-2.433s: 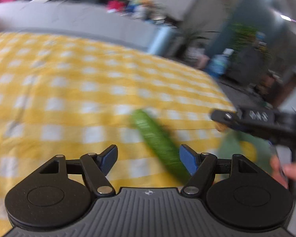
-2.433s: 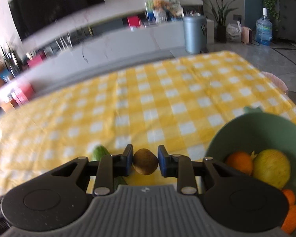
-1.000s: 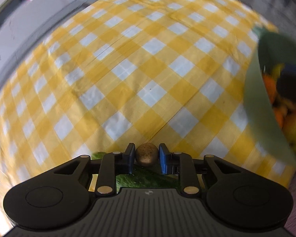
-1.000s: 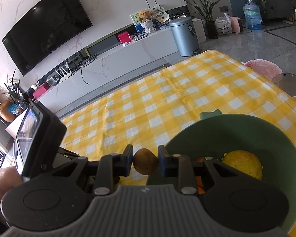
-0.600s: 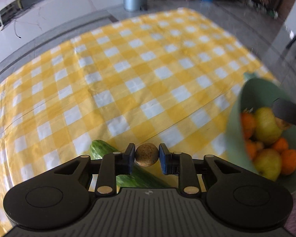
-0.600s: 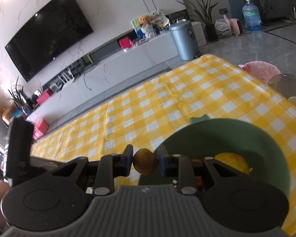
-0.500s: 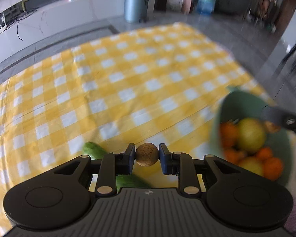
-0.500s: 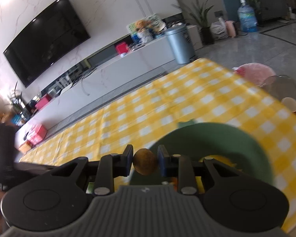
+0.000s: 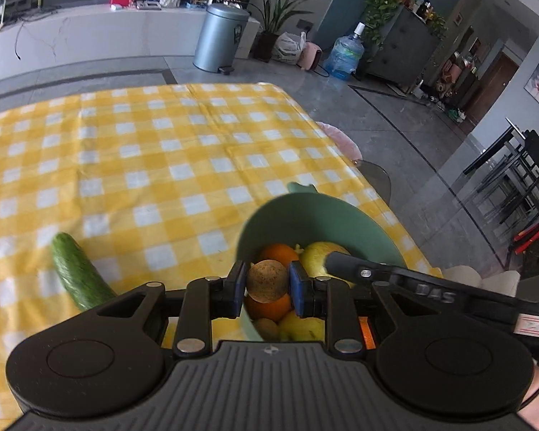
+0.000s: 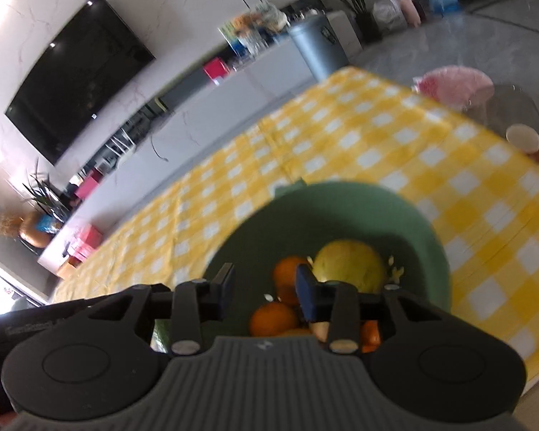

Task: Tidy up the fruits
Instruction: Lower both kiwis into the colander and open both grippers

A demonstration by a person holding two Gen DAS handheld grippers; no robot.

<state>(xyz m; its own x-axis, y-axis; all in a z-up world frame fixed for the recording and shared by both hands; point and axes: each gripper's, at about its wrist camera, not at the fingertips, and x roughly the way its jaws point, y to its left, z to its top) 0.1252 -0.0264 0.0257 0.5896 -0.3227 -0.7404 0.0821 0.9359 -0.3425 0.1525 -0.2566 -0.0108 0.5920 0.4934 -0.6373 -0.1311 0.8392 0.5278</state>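
Note:
My left gripper (image 9: 267, 282) is shut on a brown kiwi (image 9: 267, 280) and hangs over the near rim of the green bowl (image 9: 305, 203). The bowl holds oranges (image 9: 278, 253), yellow fruits (image 9: 318, 255) and another brown kiwi (image 9: 266, 328). My right gripper (image 10: 266, 287) hovers over the same bowl (image 10: 341, 194). Its jaws are opening and nothing is between them. Below its fingers lie an orange (image 10: 275, 318) and a yellow fruit (image 10: 348, 265). One finger of the right gripper (image 9: 359, 269) reaches over the bowl in the left wrist view. A green cucumber (image 9: 79, 276) lies on the yellow checked cloth, left of the bowl.
The bowl stands near the table's right edge (image 9: 373, 186). Beyond that edge are a pink stool (image 10: 452, 86) and a glass side table (image 10: 510, 115) with a cup (image 10: 523, 138). A grey bin (image 9: 221, 37) stands on the floor behind the table.
The right gripper's jaws have parted and the kiwi they held is gone from between them. The left gripper has carried its kiwi from beside the cucumber to over the bowl.

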